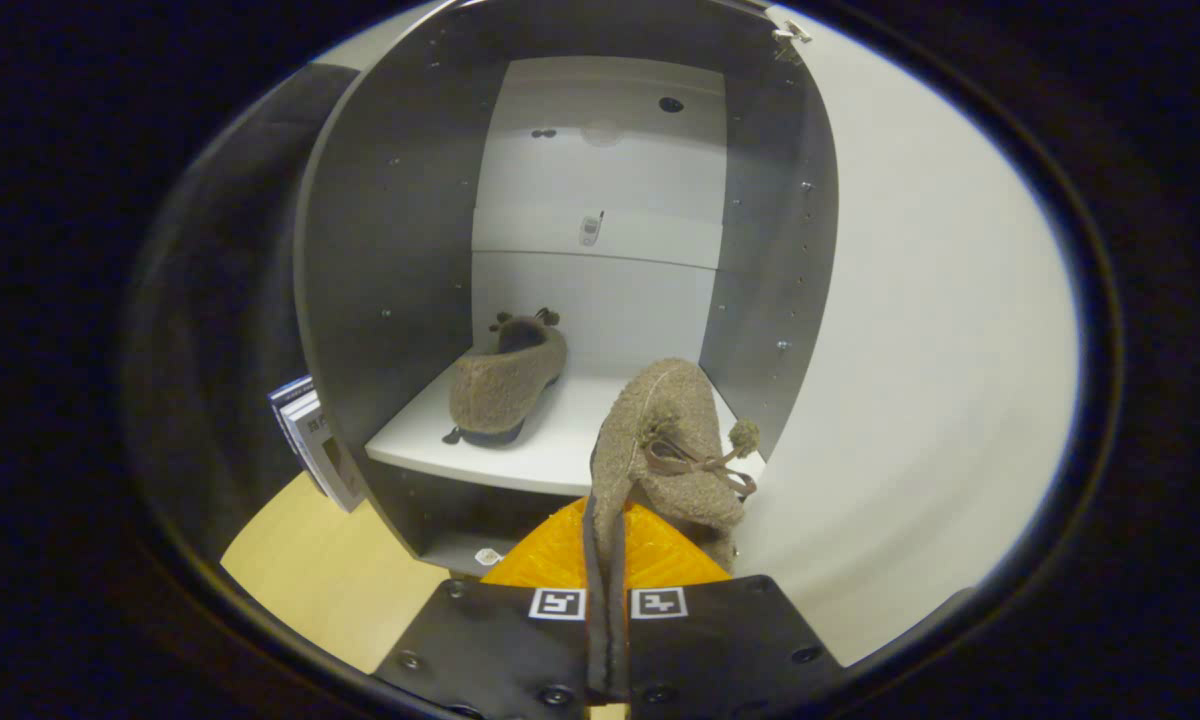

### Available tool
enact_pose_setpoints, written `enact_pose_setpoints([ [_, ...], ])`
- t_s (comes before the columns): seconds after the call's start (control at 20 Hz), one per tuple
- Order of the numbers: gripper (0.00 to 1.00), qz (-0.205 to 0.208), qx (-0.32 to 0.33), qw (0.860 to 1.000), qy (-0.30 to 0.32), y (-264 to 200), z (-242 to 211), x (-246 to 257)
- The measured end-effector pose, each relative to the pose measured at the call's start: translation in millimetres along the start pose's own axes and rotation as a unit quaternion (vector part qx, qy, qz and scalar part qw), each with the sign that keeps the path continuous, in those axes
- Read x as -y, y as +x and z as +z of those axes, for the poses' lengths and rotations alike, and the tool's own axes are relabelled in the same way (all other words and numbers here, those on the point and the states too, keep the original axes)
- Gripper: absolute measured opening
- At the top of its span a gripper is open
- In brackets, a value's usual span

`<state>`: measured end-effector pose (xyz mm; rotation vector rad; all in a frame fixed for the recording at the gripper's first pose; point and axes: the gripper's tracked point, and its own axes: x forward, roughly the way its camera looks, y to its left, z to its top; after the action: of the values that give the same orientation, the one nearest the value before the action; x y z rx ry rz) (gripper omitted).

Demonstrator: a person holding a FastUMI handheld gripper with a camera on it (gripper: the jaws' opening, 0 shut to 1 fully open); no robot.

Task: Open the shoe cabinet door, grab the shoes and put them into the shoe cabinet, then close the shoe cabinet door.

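Observation:
The shoe cabinet (380,260) stands open ahead, with dark side walls and a white back. Its white door (920,330) is swung out to the right. One brown fuzzy shoe (505,375) lies on the white shelf (550,450), left of centre, toe toward me. My gripper (608,560) is shut on the second brown shoe (665,440), pinching its rim between the orange fingers (555,555). That shoe hangs upright just ahead of the fingers, at the shelf's front right edge, its laces and pompom dangling to the right.
A lower compartment (460,535) opens under the shelf. A few booklets (315,440) lean against the cabinet's left outer wall on the light wooden floor (330,580). A small white fitting (590,230) sits on the back panel.

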<state>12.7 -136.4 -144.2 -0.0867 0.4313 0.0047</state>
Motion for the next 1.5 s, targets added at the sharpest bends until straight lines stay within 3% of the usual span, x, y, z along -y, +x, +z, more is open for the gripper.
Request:
enact_pose_setpoints([
  [0.45,0.02,-0.008,0.017,1.000,0.024,56,45,-1],
  [0.95,0.02,-0.030,0.033,0.999,-0.001,125,83,8],
  [1.5,0.02,0.013,0.017,0.999,-0.050,170,77,-23],
])
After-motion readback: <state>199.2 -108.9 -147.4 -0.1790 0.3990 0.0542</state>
